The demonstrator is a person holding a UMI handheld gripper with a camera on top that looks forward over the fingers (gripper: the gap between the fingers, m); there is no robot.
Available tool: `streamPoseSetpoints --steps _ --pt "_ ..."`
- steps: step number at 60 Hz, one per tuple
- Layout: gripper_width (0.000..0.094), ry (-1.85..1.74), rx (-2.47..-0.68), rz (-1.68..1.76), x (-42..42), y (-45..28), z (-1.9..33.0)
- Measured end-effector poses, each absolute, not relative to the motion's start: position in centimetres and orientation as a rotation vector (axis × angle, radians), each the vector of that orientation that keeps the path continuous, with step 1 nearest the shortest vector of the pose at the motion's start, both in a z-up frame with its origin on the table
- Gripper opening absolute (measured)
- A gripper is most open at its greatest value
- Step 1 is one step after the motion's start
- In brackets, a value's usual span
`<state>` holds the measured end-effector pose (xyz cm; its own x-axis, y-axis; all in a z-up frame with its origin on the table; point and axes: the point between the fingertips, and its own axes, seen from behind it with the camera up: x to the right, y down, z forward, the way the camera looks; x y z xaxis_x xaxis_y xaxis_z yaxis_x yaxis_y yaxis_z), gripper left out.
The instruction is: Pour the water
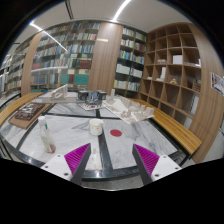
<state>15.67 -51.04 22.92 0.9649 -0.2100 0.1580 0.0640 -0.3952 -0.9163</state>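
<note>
Magenta pads (78, 155) are showing on the gripper's (113, 160) parted fingers. Just beyond them, a white cup (96, 127) is standing on the pale marbled table (130, 145), a red spot (116, 132) beside the cup.

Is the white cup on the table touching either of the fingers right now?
Apart. The gripper view shows the white cup standing on the table beyond the open gripper, with bare tabletop between it and the fingers.
</note>
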Motion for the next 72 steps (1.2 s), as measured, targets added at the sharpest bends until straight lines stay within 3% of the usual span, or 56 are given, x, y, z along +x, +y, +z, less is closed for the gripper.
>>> streamPoseSetpoints --steps 11,20,31,45,56,66,70,72 --pt "0.0857 0.115 -1.990 -0.307 16.0 -52.0 20.3" --pt "0.0852 0.117 -2.068 -0.262 14.2 -53.7 14.4" --pt "0.0856 0.038 -2.115 -0.122 5.5 -52.4 8.2" --pt "0.0853 -0.078 -1.986 0.023 -8.0 -43.7 8.6" --pt "0.0843 -0.073 -1.904 0.039 -12.7 -35.4 8.8" --pt "0.0705 -0.061 -1.861 -0.003 -13.4 -30.3 7.9" --pt "0.0561 -0.056 -1.853 -0.004 -13.2 -29.4 7.6" --pt "0.0543 -0.047 -1.838 0.010 -13.3 -29.1 7.9"
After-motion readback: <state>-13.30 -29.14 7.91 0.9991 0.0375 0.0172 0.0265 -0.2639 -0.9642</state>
